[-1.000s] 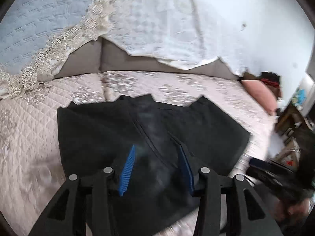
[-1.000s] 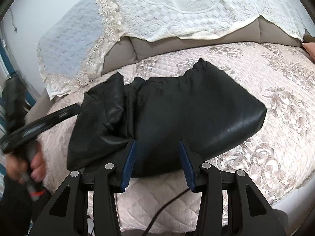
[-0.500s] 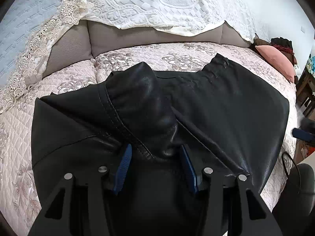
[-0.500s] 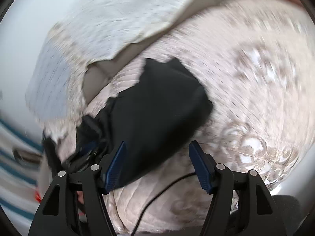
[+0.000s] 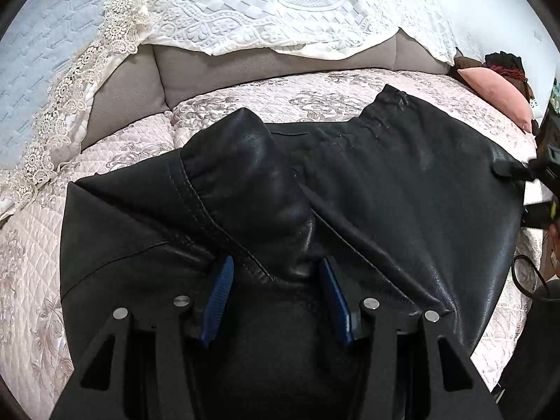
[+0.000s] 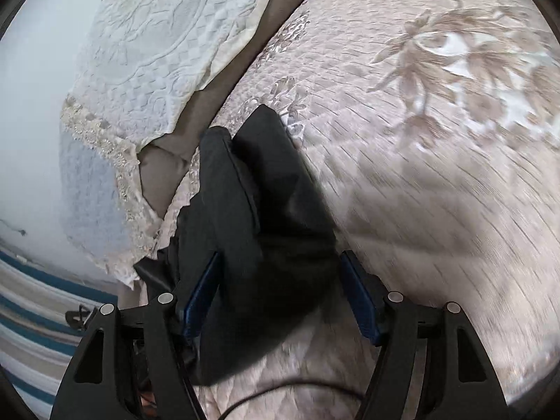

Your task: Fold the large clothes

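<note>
A large black leather-like garment (image 5: 402, 182) lies spread on the quilted bed (image 5: 42, 245). Its near left part is bunched into a raised fold (image 5: 245, 182). My left gripper (image 5: 276, 290) is open, low over the garment, with the bunched fold lying between its blue pads. In the right wrist view the same garment (image 6: 266, 210) appears end-on as a narrow dark heap. My right gripper (image 6: 280, 297) is open wide, its jaws straddling the garment's near right end. The right gripper also shows at the far right edge of the left wrist view (image 5: 540, 175), touching the garment's corner.
A grey headboard (image 5: 217, 70) draped with white lace cloth (image 5: 273, 10) runs behind the bed. A pink pillow (image 5: 497, 94) lies at the far right. A black cable (image 6: 280, 395) crosses the bed edge near me. A striped rug (image 6: 31, 332) lies left of the bed.
The left gripper has dropped close onto the garment, whose left part is now bunched up. The right gripper has swung around to the garment's right end and opened wider.
</note>
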`<state>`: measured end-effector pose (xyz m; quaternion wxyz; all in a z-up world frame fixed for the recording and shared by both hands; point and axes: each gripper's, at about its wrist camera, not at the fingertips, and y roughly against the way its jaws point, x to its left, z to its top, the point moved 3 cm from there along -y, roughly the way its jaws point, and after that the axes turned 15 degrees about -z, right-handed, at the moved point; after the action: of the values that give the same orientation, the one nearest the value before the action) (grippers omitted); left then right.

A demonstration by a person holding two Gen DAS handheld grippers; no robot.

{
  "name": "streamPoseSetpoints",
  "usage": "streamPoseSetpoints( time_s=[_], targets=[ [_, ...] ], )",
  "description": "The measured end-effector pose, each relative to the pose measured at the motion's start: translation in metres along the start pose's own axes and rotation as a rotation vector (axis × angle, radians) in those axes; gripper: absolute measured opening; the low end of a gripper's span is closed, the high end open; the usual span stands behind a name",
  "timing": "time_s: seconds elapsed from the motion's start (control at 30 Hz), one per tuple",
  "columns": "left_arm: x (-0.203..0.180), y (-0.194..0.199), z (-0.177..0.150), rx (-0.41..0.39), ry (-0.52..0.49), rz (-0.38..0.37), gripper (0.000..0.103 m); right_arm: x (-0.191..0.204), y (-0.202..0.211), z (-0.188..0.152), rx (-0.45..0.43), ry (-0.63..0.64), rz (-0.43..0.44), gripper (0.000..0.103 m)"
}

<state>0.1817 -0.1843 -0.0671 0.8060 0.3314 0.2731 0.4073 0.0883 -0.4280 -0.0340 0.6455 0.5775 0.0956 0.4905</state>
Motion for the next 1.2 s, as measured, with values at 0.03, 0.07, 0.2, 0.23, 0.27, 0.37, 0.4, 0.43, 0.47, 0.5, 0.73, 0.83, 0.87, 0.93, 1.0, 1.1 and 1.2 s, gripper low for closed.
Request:
streamPoseSetpoints(
  time_s=[0.03,0.07,0.2,0.23,0.27,0.37,0.4,0.43,0.47,0.5,0.73,0.83,0.87,0.93,1.0,1.1,1.2],
  targets=[
    [0.000,0.000,0.000,0.000,-0.002,0.003,0.053,0.004,-0.004,0.004,0.000,0.014,-0.003,0.069],
    [-0.001,-0.001,0.000,-0.001,-0.004,0.006,0.053,0.008,-0.009,0.007,0.004,0.028,-0.013,0.068],
    [-0.001,-0.002,0.000,-0.003,-0.004,0.009,0.053,0.025,-0.019,0.014,0.048,0.085,-0.055,0.032],
    [-0.001,-0.002,0.000,-0.001,-0.004,0.009,0.053,0.029,-0.016,0.014,0.047,0.098,-0.049,0.026],
    [-0.001,-0.002,0.000,0.001,-0.005,0.009,0.053,0.038,-0.010,0.015,0.032,0.121,-0.034,0.025],
    [-0.002,-0.002,0.002,0.007,-0.008,0.007,0.053,0.079,0.022,0.009,-0.021,0.220,0.042,0.021],
    [-0.001,-0.001,0.003,0.008,-0.005,0.002,0.053,0.094,0.030,0.006,-0.032,0.255,0.057,0.020],
    [0.000,0.001,0.003,0.007,0.002,-0.010,0.053,0.106,0.035,0.002,-0.038,0.281,0.076,0.020],
    [0.002,0.004,0.004,0.007,0.014,-0.027,0.053,0.120,0.041,-0.001,-0.045,0.310,0.097,0.020],
    [0.005,0.010,0.005,0.005,0.033,-0.046,0.052,0.139,0.049,-0.008,-0.056,0.349,0.118,0.019],
    [0.048,0.100,-0.016,-0.141,0.164,-0.098,0.048,0.215,0.059,-0.055,-0.046,0.497,0.224,0.019],
    [0.080,0.130,-0.037,-0.181,0.245,-0.051,0.048,0.239,0.047,-0.084,-0.007,0.563,0.242,0.019],
    [0.089,0.136,-0.045,-0.188,0.270,-0.035,0.048,0.244,0.040,-0.092,0.009,0.581,0.244,0.019],
    [0.105,0.149,-0.060,-0.203,0.307,0.006,0.048,0.255,0.017,-0.117,0.064,0.625,0.239,0.019],
    [0.117,0.158,-0.073,-0.210,0.347,0.024,0.048,0.263,-0.012,-0.145,0.127,0.675,0.215,0.019],
    [0.128,0.165,-0.083,-0.221,0.398,0.022,0.048,0.259,-0.060,-0.180,0.223,0.725,0.154,0.019],
    [0.126,0.165,-0.078,-0.222,0.397,0.013,0.048,0.251,-0.088,-0.191,0.243,0.708,0.115,0.019]
  ],
)
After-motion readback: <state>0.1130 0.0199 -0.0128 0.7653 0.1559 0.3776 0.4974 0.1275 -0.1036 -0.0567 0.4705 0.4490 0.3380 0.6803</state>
